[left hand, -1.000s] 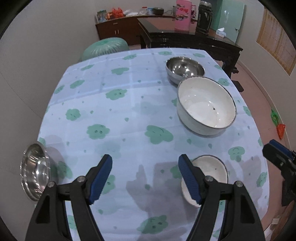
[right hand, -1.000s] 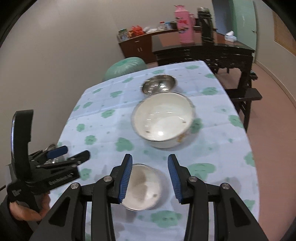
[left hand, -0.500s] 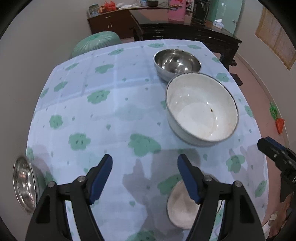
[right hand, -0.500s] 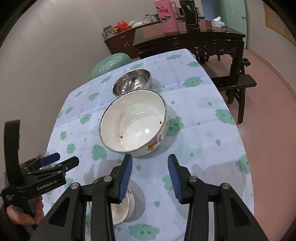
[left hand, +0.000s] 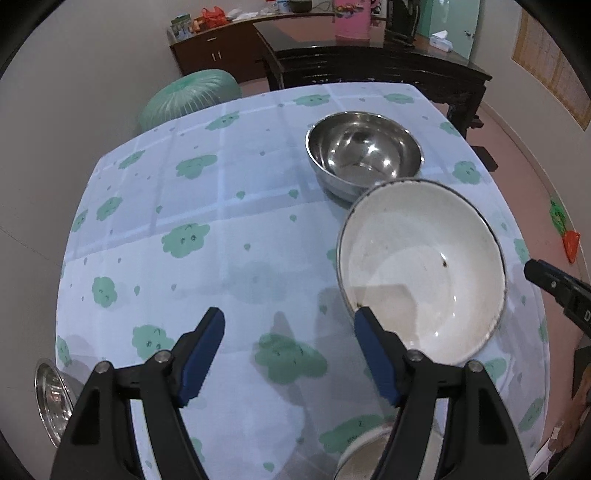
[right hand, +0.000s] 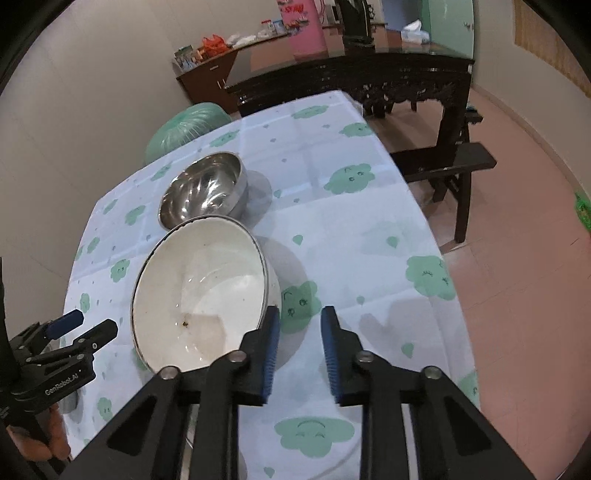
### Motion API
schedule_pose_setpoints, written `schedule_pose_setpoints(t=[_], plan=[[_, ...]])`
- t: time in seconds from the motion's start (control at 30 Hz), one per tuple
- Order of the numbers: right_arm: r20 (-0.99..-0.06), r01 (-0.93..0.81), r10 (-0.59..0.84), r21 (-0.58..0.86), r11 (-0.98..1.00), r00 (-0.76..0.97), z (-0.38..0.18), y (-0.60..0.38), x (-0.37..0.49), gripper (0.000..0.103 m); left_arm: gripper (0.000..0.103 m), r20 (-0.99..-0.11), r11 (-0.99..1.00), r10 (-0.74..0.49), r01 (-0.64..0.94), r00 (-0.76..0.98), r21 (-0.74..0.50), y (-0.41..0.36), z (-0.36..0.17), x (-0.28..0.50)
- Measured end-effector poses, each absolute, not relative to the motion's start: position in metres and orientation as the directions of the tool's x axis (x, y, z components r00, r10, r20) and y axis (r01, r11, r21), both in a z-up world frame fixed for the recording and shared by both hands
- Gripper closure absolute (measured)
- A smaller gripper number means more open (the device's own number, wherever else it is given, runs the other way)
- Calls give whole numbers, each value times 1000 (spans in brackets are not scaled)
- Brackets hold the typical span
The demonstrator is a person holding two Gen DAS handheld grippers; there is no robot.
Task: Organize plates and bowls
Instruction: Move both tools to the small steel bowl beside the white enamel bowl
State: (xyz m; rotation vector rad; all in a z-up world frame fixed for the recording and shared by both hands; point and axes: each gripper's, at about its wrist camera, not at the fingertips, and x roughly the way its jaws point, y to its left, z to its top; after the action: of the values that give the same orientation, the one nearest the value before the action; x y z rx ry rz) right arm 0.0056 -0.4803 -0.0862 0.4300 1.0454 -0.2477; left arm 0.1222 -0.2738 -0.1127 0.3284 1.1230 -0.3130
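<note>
A large white enamel bowl stands on the cloud-print tablecloth, with a steel bowl just behind it. A small white bowl sits at the near edge, under my left gripper's right finger. A small steel bowl is at the near left edge. My left gripper is open and empty above the cloth, left of the white bowl. My right gripper is open and empty, its left finger beside the white bowl's right rim. The steel bowl lies beyond.
A green round stool stands behind the table. A dark wooden table and bench stand to the far right. A sideboard with a pink flask lines the back wall. The floor drops off right of the tablecloth.
Both grippers have moved forward over the table. The large white bowl and steel bowl are nearer. The small white bowl has slid to the bottom of both views.
</note>
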Motion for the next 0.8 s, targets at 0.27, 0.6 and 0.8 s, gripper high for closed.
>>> schedule_pose_setpoints(t=[0.27, 0.6, 0.8], plan=[[-858, 335, 59, 261, 905, 510, -81, -464, 13, 79, 30, -909, 905, -83, 413, 409, 104, -279, -111, 123], [-855, 320, 67, 264, 910, 515, -73, -445, 3, 79, 30, -902, 911, -95, 402, 421, 92, -271, -104, 116], [-854, 302, 83, 270, 914, 514, -70, -434, -10, 79, 30, -899, 908, -105, 409, 425, 88, -267, -101, 105]])
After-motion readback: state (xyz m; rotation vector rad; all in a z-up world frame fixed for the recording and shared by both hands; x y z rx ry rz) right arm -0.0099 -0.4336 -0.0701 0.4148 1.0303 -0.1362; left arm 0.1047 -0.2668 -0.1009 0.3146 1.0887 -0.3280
